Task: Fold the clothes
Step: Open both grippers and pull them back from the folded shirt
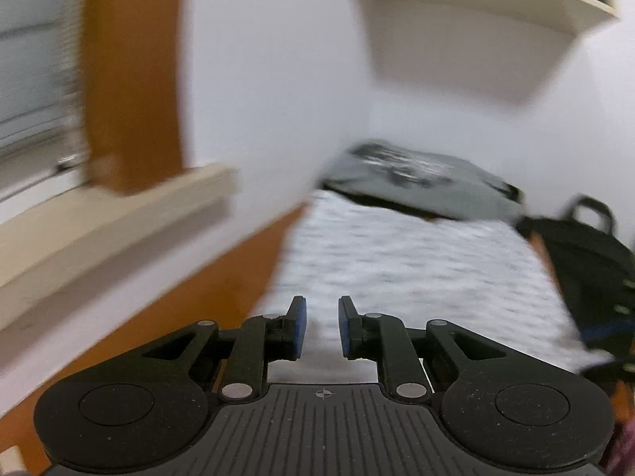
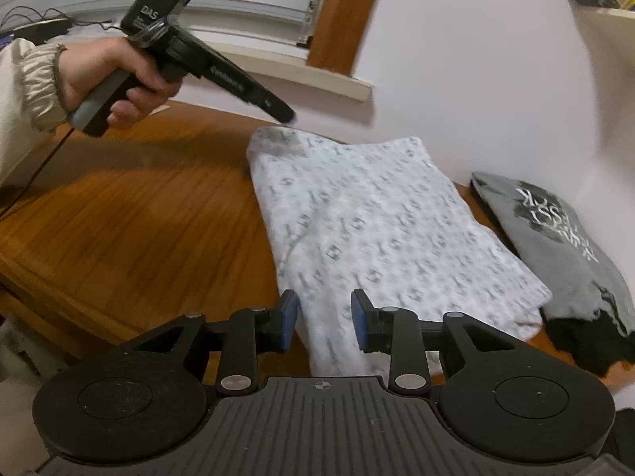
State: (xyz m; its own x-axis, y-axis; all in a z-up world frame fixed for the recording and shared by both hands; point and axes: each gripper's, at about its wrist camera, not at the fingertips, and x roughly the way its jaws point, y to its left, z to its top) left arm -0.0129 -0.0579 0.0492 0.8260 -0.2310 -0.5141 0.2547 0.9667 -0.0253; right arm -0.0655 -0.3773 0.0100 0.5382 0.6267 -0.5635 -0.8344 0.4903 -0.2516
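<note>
The white patterned garment lies folded flat on the wooden table, its far edge near the wall. Just right of it sits a folded grey shirt with lettering. The right gripper hovers over the garment's near edge, jaws apart, empty. The left gripper, held in a hand, hangs above the garment's far left corner, slightly parted, holding nothing.

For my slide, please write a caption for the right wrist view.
Right gripper open over a folded white patterned garment on a wooden table; left gripper raised above it.
</note>
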